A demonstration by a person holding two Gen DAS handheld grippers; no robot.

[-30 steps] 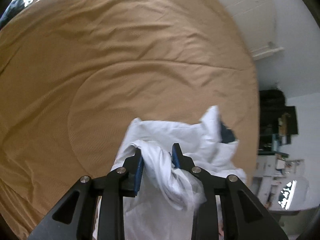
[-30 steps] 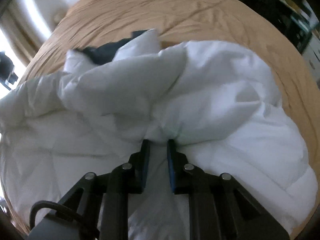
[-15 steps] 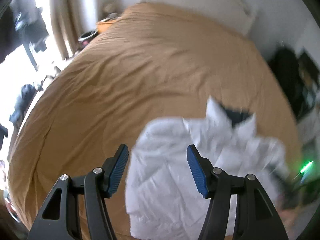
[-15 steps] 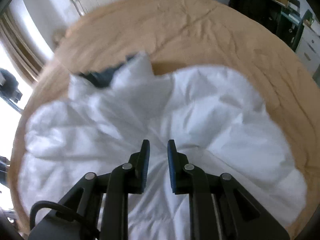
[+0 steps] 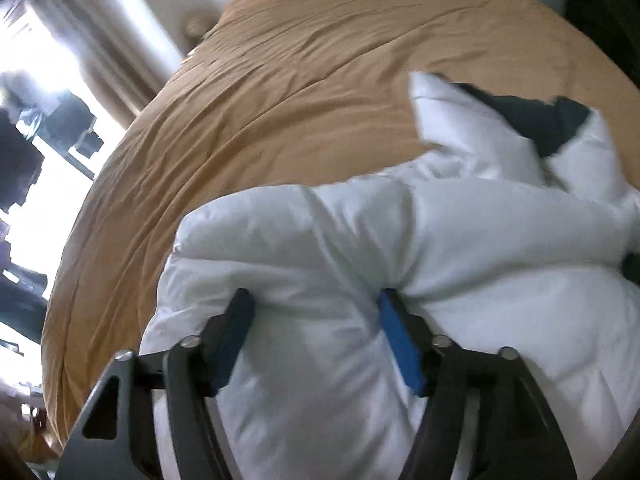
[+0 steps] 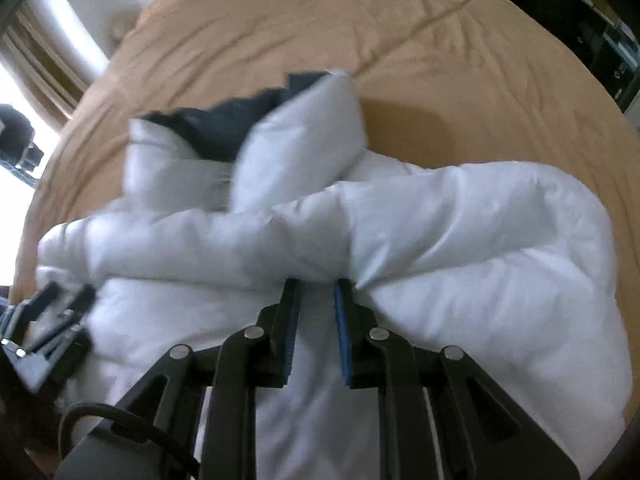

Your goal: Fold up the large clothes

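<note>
A puffy white jacket with a dark navy lining lies crumpled on a tan bedspread. My left gripper is low over the jacket's left part. Its jaws are opening wide, the fabric bulges up between them, and the pads do not pinch it. My right gripper is shut on a fold of the white jacket near its middle. The lining shows at the collar end, far from me. In the right wrist view the left gripper shows blurred at the lower left.
The tan bedspread stretches well beyond the jacket at the back and on both sides. A bright window with curtains is on the left. Dark shelves and furniture stand to the right of the bed. A white wall runs behind.
My left gripper let go of the bunched white fabric, opened wide, swung round and came down over the jacket's left part. My right gripper kept its hold, and the jacket settled lower.
</note>
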